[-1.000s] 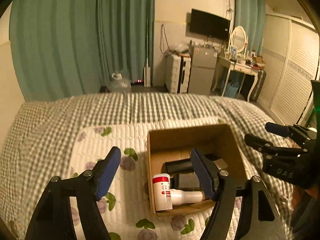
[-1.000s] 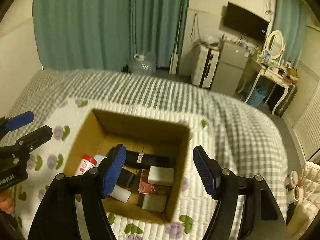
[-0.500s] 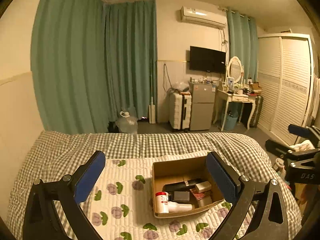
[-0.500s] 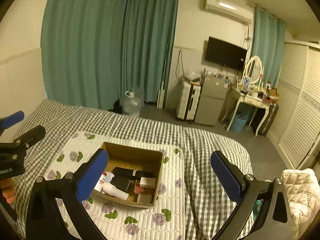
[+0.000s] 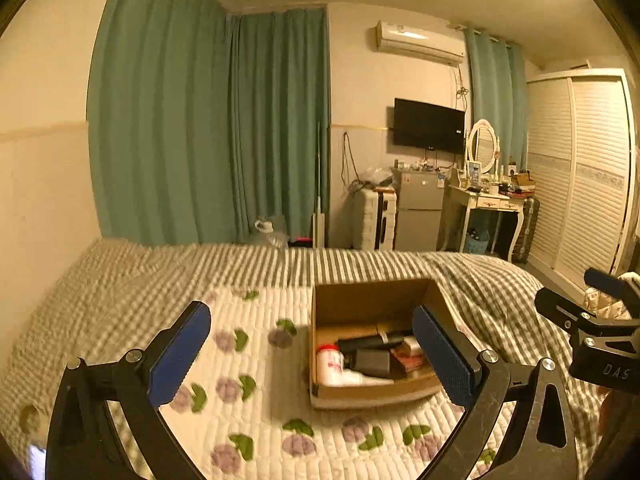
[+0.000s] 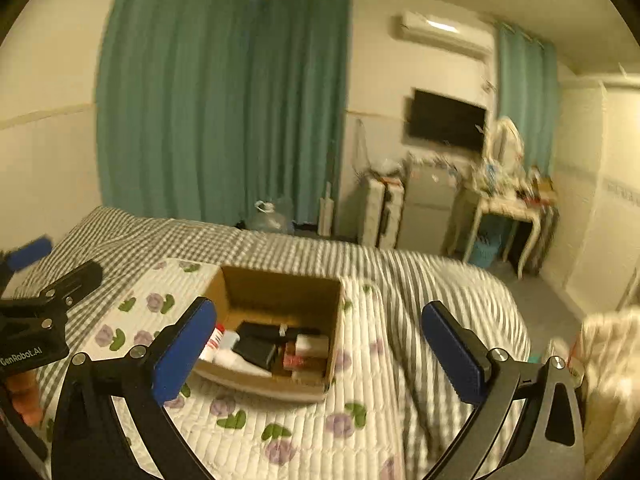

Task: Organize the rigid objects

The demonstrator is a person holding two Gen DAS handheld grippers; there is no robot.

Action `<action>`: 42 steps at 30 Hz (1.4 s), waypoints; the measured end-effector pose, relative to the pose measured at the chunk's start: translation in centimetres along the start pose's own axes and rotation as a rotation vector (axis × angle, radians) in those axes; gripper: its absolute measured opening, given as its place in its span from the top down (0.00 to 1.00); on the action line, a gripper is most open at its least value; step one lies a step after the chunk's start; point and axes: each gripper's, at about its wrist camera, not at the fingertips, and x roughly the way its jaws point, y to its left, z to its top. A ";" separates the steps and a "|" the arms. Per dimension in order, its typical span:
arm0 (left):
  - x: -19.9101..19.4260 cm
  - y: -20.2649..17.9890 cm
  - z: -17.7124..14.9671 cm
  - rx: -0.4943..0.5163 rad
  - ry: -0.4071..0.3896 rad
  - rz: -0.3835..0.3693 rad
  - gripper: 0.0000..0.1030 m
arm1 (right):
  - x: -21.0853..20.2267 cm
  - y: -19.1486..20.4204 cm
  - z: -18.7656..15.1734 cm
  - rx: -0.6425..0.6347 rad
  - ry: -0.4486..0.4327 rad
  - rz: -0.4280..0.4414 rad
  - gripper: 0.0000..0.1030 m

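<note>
An open cardboard box (image 5: 440, 300) sits on a white flowered quilt (image 5: 248, 400) on the bed; it also shows in the right wrist view (image 6: 280, 292). Inside lie a white bottle with a red cap (image 5: 332, 364), a black tube (image 5: 372, 344), a black case (image 6: 256, 350) and small boxes (image 6: 312, 346). My left gripper (image 5: 312, 348) is open and empty, held above and in front of the box. My right gripper (image 6: 320, 344) is open and empty, also held back from the box. Each gripper shows at the edge of the other's view.
The grey checked bedspread (image 5: 380, 260) covers the bed. Beyond it stand green curtains (image 5: 208, 120), a water jug (image 5: 272, 232), a suitcase (image 5: 374, 220), a small fridge (image 5: 418, 208), a dressing table (image 5: 492, 200) and a white wardrobe (image 5: 580, 176). A padded jacket (image 6: 608, 360) lies at right.
Both grippers rose and pulled back from the box, then lowered slightly toward it. Both jaws opened wider. The box contents have not moved.
</note>
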 end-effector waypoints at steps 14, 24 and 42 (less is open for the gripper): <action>1.7 0.2 -3.8 -0.010 0.066 -0.005 0.00 | 2.4 0.1 -4.7 -0.015 0.069 0.021 0.00; 1.9 0.3 -4.3 -0.005 0.082 -0.004 0.00 | 2.8 0.0 -4.7 0.006 0.095 0.017 0.00; 2.5 0.2 -4.8 0.006 0.100 0.004 0.00 | 3.1 0.0 -4.7 -0.014 0.117 0.000 0.00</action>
